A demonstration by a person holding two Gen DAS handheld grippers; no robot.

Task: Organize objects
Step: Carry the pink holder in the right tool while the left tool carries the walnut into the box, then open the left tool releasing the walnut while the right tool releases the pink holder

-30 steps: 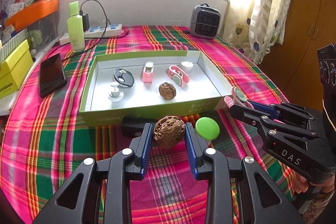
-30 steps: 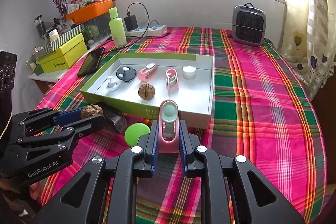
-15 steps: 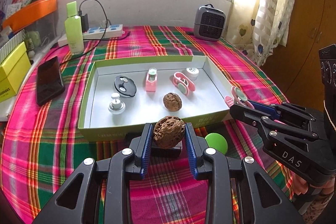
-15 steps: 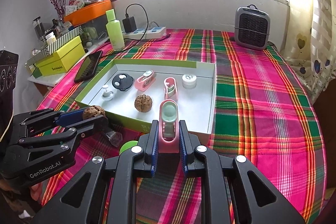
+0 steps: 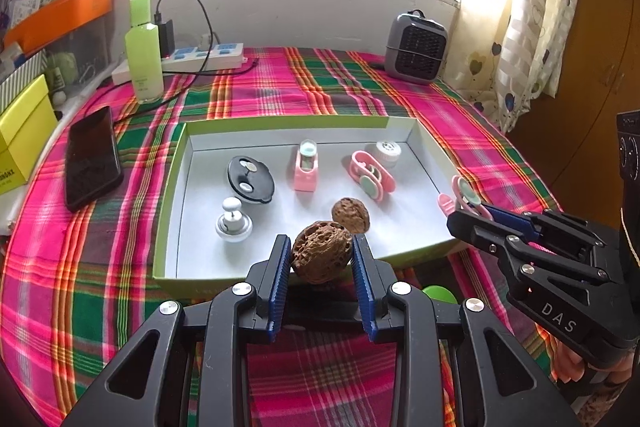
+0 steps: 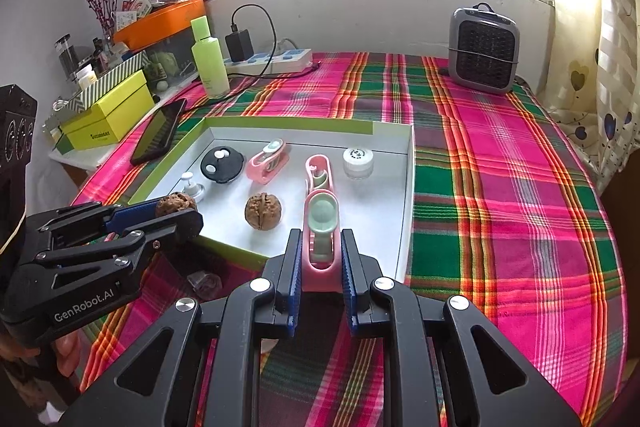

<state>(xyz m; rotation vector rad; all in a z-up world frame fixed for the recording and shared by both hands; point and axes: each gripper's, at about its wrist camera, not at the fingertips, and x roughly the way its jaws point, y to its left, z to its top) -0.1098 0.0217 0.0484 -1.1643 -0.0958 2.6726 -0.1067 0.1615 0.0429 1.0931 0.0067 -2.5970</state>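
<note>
My left gripper is shut on a brown walnut, held just above the near wall of the green-edged white tray. Seen from the right wrist view, that walnut sits at the left gripper's tip over the tray's near-left corner. My right gripper is shut on a pink clip with a mint roller, hovering over the tray's near wall. Inside the tray lie a second walnut, a black disc, a white knob, two pink clips and a small white jar.
A green ball and a small clear item lie on the plaid cloth before the tray. A black phone, a green bottle, a power strip, a grey heater and a yellow box stand around.
Both grippers have moved forward toward the tray, each keeping its load. The walnut and the pink clip now hang over the tray's near wall; the green ball has slipped down behind the left gripper.
</note>
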